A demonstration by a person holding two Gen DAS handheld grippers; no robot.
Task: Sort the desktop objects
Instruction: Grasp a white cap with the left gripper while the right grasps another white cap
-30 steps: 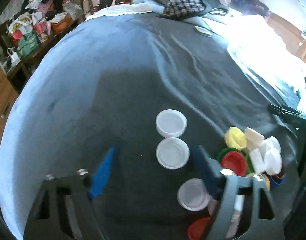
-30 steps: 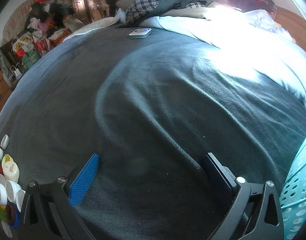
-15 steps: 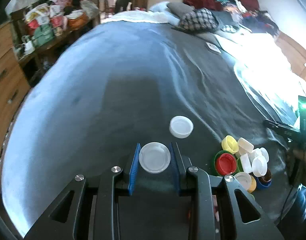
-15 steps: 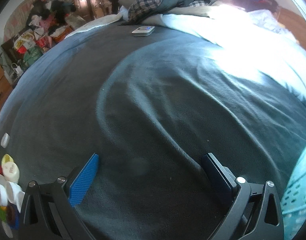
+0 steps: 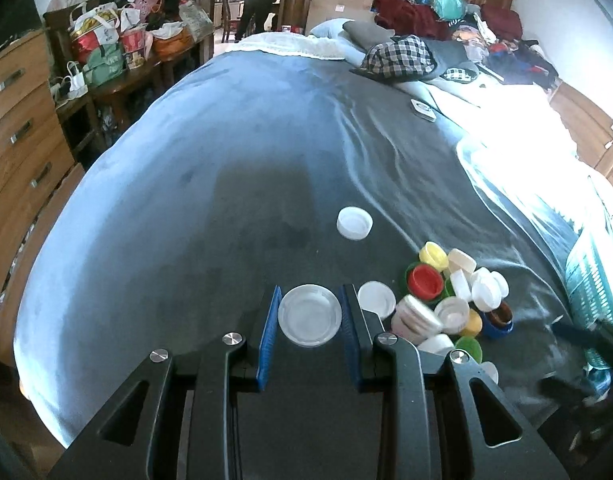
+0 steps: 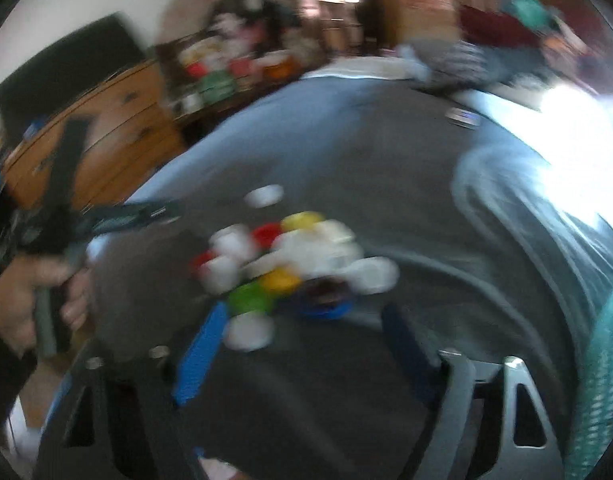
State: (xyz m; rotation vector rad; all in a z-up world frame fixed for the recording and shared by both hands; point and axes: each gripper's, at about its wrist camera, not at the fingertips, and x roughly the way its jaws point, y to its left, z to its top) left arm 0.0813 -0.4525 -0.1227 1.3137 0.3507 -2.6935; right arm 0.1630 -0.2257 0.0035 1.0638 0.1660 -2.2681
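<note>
My left gripper [image 5: 309,314] is shut on a clear white lid [image 5: 309,315], held above the dark blanket [image 5: 226,200]. A white cap [image 5: 354,223] lies alone further out. A pile of coloured caps [image 5: 450,296], white, red, yellow, green and blue, lies to the right of my left gripper. The right wrist view is blurred by motion. There my right gripper [image 6: 302,320] is open and empty, just short of the same cap pile [image 6: 290,256]. The hand holding the left gripper [image 6: 30,296] shows at its left edge.
A teal perforated basket [image 5: 590,272] stands at the right, also in the right wrist view [image 6: 602,360]. A small white device [image 5: 422,109] lies far out on the bed. Pillows and clothes pile at the bed's head. A wooden dresser [image 5: 18,128] stands at the left.
My left gripper closed on the clear lid and lifted it back from the bed. My right gripper swung left toward the cap pile, blurring its view.
</note>
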